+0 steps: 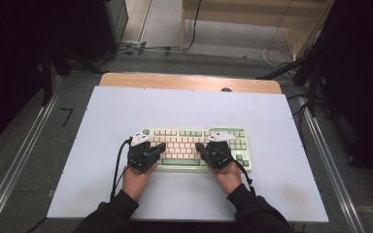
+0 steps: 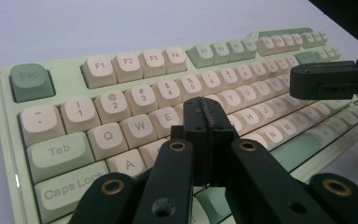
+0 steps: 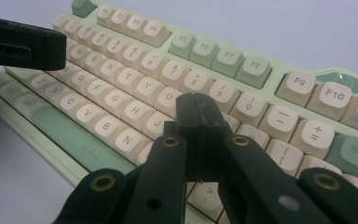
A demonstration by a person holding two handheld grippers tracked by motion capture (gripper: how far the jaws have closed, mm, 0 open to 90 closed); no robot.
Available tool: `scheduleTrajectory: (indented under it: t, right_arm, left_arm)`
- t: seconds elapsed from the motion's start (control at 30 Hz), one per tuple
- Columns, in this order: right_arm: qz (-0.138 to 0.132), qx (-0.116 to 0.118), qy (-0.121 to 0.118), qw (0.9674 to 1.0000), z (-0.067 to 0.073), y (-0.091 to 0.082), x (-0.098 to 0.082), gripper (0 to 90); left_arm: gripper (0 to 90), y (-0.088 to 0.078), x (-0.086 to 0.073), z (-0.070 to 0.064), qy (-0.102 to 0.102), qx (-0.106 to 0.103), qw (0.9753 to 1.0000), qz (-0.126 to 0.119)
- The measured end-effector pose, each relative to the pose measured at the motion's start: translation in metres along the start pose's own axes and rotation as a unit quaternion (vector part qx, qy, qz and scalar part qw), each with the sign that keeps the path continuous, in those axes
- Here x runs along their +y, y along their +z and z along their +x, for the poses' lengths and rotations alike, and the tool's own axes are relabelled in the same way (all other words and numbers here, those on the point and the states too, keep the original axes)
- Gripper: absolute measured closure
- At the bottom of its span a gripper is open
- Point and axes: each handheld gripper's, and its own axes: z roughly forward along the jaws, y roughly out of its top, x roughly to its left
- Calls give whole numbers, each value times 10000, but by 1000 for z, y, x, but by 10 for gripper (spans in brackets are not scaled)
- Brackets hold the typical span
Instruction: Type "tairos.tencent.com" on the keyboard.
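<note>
- High view: a pale green keyboard (image 1: 194, 143) with cream and green keys lies flat near the middle of the white table top (image 1: 102, 170), its long side running left to right.
- Left gripper (image 1: 159, 148) sits over the keyboard's left end, held by the person's left hand (image 1: 135, 180) coming in from the near edge; its tips point right and far, over the cream keys.
- Right gripper (image 1: 200, 146) sits over the right half of the keyboard, held by the right hand (image 1: 229, 175); its tips point left and far, toward the other gripper. The two stay apart, with a stretch of keys between them.
- Left gripper view: its two black jaws are pressed together with nothing between them, tips above the keys just right of W and E; whether they touch a key I cannot tell.
- Right gripper view: these jaws are also pressed together and empty, tips over the keys near J and U, below the 8 and 9 keys.
</note>
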Motion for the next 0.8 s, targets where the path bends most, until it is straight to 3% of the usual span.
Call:
scheduleTrajectory:
  t: [0.8]
  right_arm:
    - [62, 83, -94, 9999, 8, 1, -5, 877]
  left_arm:
    - [900, 0, 0, 0, 5, -4, 10000, -7]
